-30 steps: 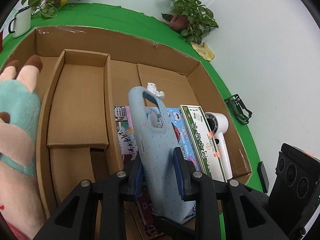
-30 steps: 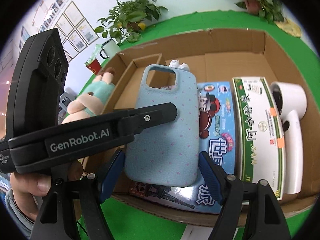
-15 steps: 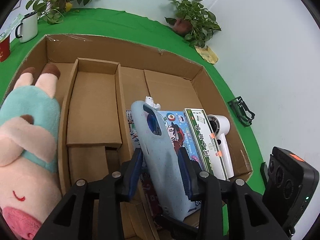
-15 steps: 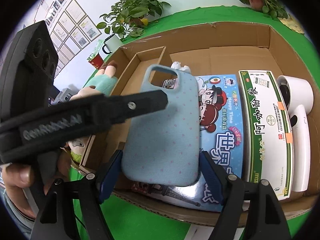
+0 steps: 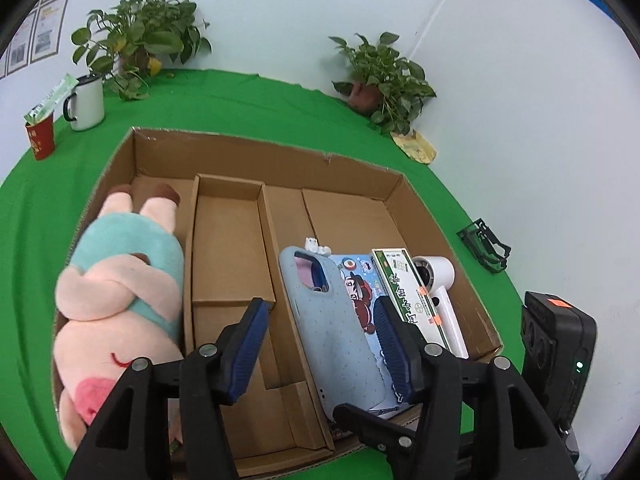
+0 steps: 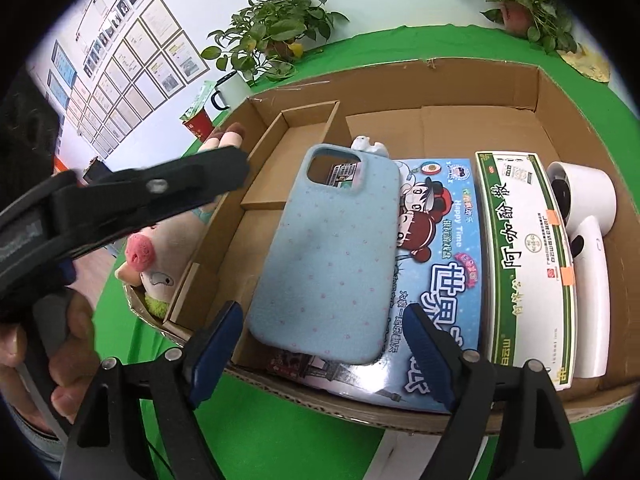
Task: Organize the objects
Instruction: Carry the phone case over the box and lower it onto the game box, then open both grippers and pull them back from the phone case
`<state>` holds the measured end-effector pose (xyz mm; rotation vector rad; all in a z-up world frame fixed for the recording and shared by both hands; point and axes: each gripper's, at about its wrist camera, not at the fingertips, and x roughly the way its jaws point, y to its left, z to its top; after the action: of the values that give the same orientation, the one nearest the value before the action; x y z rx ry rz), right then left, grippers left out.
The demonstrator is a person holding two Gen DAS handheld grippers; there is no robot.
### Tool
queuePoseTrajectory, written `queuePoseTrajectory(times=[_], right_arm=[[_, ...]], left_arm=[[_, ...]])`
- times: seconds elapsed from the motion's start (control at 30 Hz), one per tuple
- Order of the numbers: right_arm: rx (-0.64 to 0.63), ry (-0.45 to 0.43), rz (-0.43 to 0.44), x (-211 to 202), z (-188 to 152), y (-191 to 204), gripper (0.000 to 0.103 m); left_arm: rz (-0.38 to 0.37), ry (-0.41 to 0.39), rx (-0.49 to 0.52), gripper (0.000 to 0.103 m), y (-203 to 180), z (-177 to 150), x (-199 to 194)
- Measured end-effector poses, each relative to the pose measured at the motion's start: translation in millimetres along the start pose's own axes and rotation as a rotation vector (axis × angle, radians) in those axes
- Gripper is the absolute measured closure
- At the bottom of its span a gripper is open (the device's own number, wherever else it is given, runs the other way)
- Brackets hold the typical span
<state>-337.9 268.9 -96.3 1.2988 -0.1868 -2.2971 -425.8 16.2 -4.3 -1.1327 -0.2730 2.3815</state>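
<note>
- A cardboard box [image 5: 224,152] on the green surface [image 5: 248,100] lies ahead of my fingers.
- The blue phone case [image 6: 328,248] rests flat on a picture book [image 6: 440,248], between my fingers.
- My left fingers [image 5: 320,354] have just been opening, released.
- My right fingers [image 6: 324,350] spread, untouching.

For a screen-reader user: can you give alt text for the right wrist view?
A light blue phone case lies flat on a cartoon-printed box inside a cardboard tray, between the open right gripper fingers but untouched. A green-and-white box and white hair dryer lie alongside.
</note>
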Motion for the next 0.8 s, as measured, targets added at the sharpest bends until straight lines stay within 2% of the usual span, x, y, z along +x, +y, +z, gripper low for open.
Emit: queuePoseTrajectory(times=[0.17,0.4,0.57,0.73,0.8], right_arm=[[0.007,0.001,0.013,9,13,-2,0.021],[0.013,-0.009,-0.048,17,13,-9,0.022],[0.014,-0.004,-0.005,15,13,-8,0.022],[-0.015,-0.030,0.042,7,9,-5,0.021],[-0.022,-0.042,0.069,1,6,-6,0.018]], left_arm=[[0.025,-0.011,0.019,0.048,-2,-3,-8],[0.041,0.002,0.027,0.048,-3,-7,3],[0.060,-0.010,0.034,0.047,-2,-10,8],[0.110,-0.095,0.073,0.041,-9,-16,-10],[0.145,-0.157,0.094,0.028,-16,-21,-24]])
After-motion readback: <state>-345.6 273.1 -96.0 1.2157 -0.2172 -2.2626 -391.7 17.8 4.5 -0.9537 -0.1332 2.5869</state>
